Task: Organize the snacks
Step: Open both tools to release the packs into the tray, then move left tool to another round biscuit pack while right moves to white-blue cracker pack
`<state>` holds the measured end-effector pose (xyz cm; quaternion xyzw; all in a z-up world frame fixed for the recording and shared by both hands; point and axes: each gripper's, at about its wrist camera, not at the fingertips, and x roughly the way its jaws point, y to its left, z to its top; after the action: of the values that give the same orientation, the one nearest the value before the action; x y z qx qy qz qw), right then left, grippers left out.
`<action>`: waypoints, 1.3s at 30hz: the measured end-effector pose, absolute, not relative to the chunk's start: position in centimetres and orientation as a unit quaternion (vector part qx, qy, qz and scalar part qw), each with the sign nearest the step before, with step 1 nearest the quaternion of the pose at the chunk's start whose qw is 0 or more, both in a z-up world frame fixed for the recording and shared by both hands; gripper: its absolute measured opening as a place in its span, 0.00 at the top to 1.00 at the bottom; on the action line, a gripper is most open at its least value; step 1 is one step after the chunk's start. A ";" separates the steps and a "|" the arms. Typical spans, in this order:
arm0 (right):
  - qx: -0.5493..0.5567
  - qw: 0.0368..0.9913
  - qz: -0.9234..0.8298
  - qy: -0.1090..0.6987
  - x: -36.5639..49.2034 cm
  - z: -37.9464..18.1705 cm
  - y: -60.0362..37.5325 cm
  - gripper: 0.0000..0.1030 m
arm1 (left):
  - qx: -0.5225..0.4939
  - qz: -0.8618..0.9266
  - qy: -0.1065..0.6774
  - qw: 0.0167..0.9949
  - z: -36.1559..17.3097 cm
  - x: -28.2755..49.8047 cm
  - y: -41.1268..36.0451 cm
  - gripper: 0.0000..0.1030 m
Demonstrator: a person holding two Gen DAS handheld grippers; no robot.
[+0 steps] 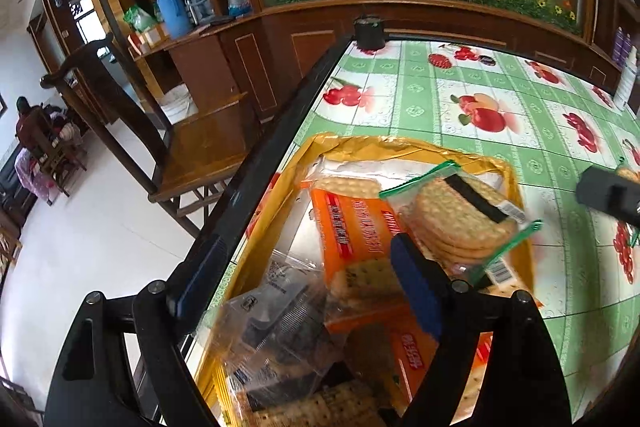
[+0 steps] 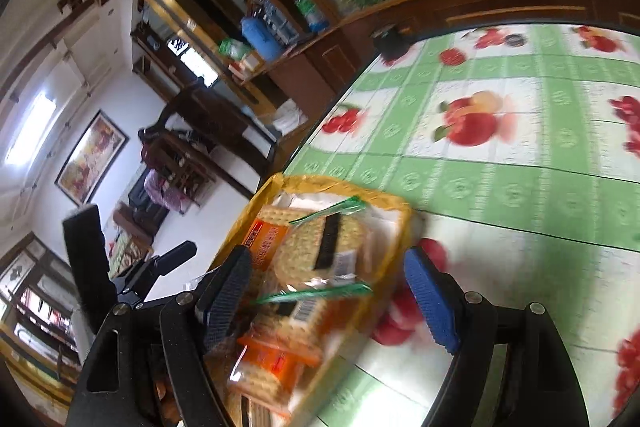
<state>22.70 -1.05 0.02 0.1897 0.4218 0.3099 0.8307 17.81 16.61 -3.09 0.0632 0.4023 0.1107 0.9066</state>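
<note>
A yellow box (image 1: 400,147) with a silver lining stands at the table's left edge and holds several snack packs. A clear pack of round crackers (image 1: 460,215) with green-edged ends lies on top at the right. Orange cracker packs (image 1: 352,227) lie beside it, and a clear pack of dark biscuits (image 1: 276,323) lies nearest. My left gripper (image 1: 306,279) hangs open over the box, its pads pressing on nothing. My right gripper (image 2: 327,297) is open, just right of the box (image 2: 404,211), with the round crackers (image 2: 316,247) beyond its fingers, not held.
The table wears a green checked cloth with fruit prints (image 1: 480,115). A small black pot (image 1: 370,31) stands at its far corner. A wooden chair (image 1: 200,147) is left of the table's black edge (image 1: 280,131). A dark wood cabinet (image 1: 304,39) runs behind.
</note>
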 end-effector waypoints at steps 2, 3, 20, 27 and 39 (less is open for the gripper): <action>0.199 0.837 0.301 0.412 22.0 0.5 -3.0 0.21 | 0.068 0.107 0.395 0.910 -2.7 17.5 15.9 0.18; 0.203 0.840 0.294 0.408 21.7 0.7 -3.9 0.20 | 0.071 0.106 0.392 0.911 -2.4 17.3 15.6 0.18; 0.233 0.886 0.154 0.370 17.8 1.1 -22.1 0.15 | 0.087 0.019 0.388 0.918 -1.2 17.1 5.6 0.18; 0.231 0.895 0.099 0.368 16.8 -0.1 -27.9 0.14 | 0.076 -0.050 0.417 0.905 -2.4 17.7 0.0 0.18; 0.270 0.901 0.036 0.337 15.1 -2.1 -34.4 0.14 | -0.053 -0.151 0.478 0.864 -5.1 22.0 -10.7 0.19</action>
<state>15.11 -34.41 -2.10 0.2703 0.3366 0.0364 0.9013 21.97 -10.66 -5.10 -0.0525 0.4780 -0.1506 0.8638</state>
